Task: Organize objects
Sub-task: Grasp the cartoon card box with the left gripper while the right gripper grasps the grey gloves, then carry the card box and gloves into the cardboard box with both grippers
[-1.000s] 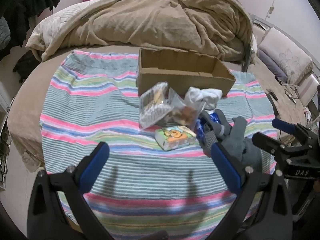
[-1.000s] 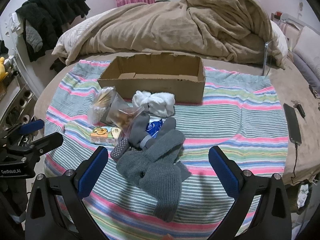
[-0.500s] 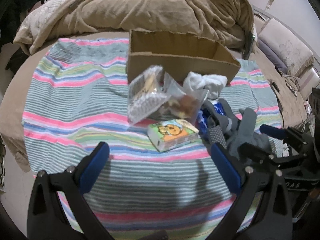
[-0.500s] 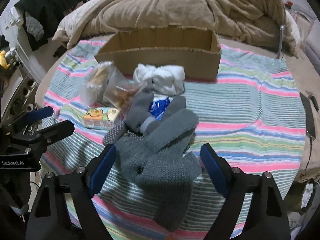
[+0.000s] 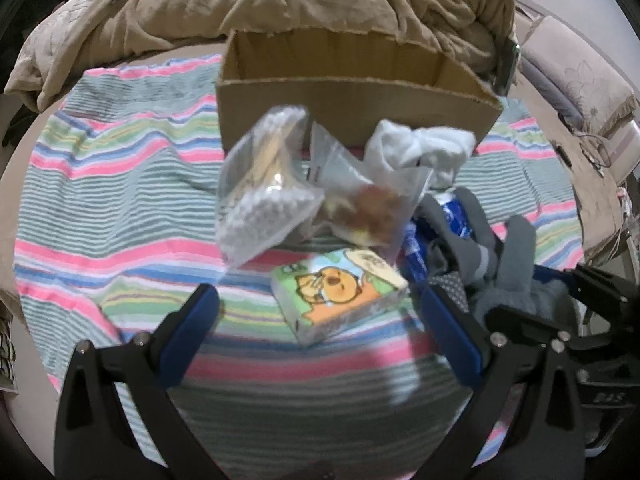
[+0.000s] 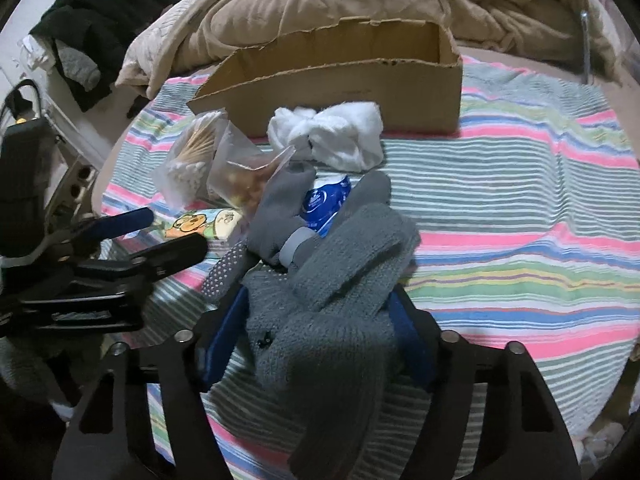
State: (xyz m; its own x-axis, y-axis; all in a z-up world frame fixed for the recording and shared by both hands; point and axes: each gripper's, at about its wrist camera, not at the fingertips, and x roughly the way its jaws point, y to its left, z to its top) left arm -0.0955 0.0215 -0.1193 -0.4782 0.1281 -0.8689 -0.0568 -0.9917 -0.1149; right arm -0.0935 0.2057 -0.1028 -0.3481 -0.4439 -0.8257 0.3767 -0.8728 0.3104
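Observation:
An open cardboard box [image 5: 352,100] [image 6: 348,92] stands on a striped towel [image 5: 112,200]. In front of it lie a bag of cotton swabs [image 5: 264,200] [image 6: 192,160], a bag of snacks [image 5: 372,208], white rolled socks [image 5: 420,148] [image 6: 332,136], a blue packet [image 6: 324,200], a cartoon tissue pack [image 5: 340,296] [image 6: 204,224] and grey knit gloves [image 6: 332,308] [image 5: 516,276]. My left gripper [image 5: 316,312] is open, its fingers either side of the tissue pack. My right gripper [image 6: 320,320] has its fingers close around the grey gloves.
A beige duvet [image 5: 280,4] is heaped behind the box. Dark clothes [image 6: 100,28] hang at the left. A pillow [image 5: 576,80] and cables [image 5: 592,148] lie at the right. The towel's right half [image 6: 520,208] holds no objects.
Both grippers moved forward and down. The left now frames the tissue pack. The right gripper's fingers narrowed from wide open onto the grey gloves.

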